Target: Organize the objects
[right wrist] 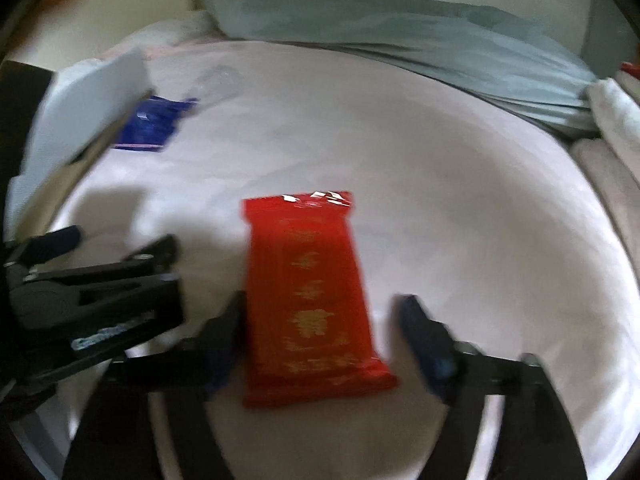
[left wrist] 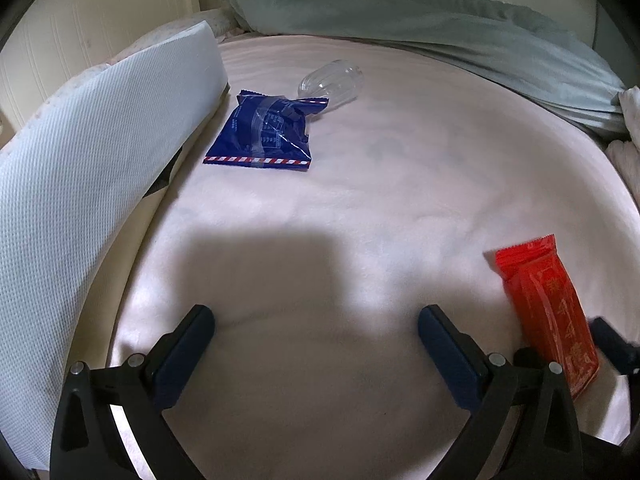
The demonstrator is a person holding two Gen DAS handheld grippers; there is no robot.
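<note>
Pale pink bed sheet fills both views, with a grey-green pillow across the far end and a white textured cushion along the left edge. You have the red packet lying flat on the sheet between the fingers of the right gripper, which stand wide apart; the left finger looks to be touching or just beside the packet's edge, the right one clear of it (the view is blurred, so contact is hard to settle). Your left gripper is also spread open, with nothing between its fingers.

Judgement: this reads as a set-down or a regrasp of the red packet. Either way, keep the fingers square to its long sides, and lift straight away if you are leaving it, so the foil does not drag.

Orientation: the packet's long axis runs from you toward the pillow, its crimped far end tilted slightly right in the right wrist view. A blue packet and a clear plastic bottle lie well apart from it, near the cushion.
</note>
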